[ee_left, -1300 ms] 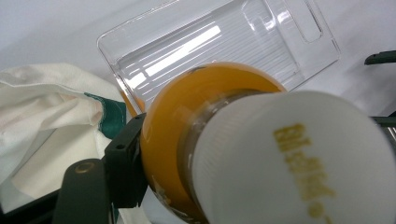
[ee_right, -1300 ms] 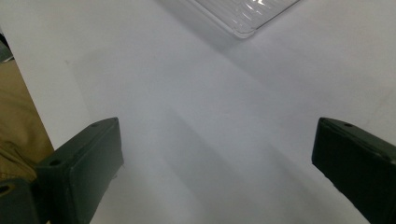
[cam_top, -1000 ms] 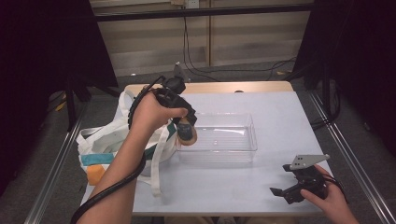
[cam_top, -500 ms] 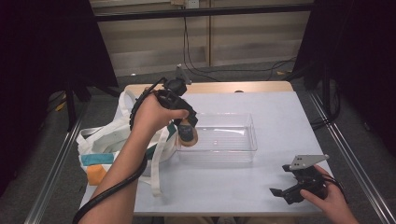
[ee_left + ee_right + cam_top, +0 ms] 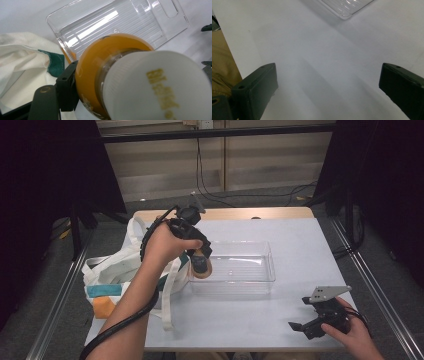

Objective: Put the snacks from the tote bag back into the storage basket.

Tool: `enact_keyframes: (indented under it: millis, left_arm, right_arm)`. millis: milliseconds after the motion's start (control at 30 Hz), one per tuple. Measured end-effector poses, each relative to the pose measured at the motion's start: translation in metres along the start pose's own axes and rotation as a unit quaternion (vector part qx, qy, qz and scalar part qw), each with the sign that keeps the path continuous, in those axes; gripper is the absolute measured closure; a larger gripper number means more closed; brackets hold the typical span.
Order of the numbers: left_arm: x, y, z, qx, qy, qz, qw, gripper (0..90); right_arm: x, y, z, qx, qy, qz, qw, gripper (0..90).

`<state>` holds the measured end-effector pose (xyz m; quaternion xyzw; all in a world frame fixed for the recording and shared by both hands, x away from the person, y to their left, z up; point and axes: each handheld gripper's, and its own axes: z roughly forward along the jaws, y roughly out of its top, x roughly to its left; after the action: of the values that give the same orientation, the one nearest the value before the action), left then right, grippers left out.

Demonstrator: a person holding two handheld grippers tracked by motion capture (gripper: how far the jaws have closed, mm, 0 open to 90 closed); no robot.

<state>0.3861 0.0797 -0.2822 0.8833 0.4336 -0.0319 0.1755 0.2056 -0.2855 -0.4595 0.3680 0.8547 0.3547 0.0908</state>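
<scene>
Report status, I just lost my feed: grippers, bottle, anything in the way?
Left gripper shut on orange bottle, over clear tray end. Right gripper open, idle. Nothing blocking.

Dim room, table brightly lit from above; glare streaks the clear tray (image 5: 117, 20).

Bottle (image 5: 100, 75): orange contents, white ribbed cap (image 5: 160, 90) with pale gold lettering, clamped in black jaws of left gripper (image 5: 199, 262).
Tray (image 5: 250, 270) just beyond that gripper: clear, colourless, ridged floor.
Tote bag (image 5: 117, 270) beside left gripper: off-white cloth, dark green trim, teal and orange patches.
Table (image 5: 300, 235): pale grey top, tan far edge.
Right gripper (image 5: 307, 325): black, grey three-cornered plate on top.
</scene>
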Motion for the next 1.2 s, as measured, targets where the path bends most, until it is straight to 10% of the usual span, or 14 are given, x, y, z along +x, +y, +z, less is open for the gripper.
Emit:
enact_keyframes:
  millis: [1200]
  left_arm:
    - [0.005, -0.004, 0.012, 0.013, 0.004, 0.0, 0.9999, 30.2]
  right_arm:
    - [0.001, 0.0, 0.0, 0.002, -0.002, 0.002, 1.0, 1.9]
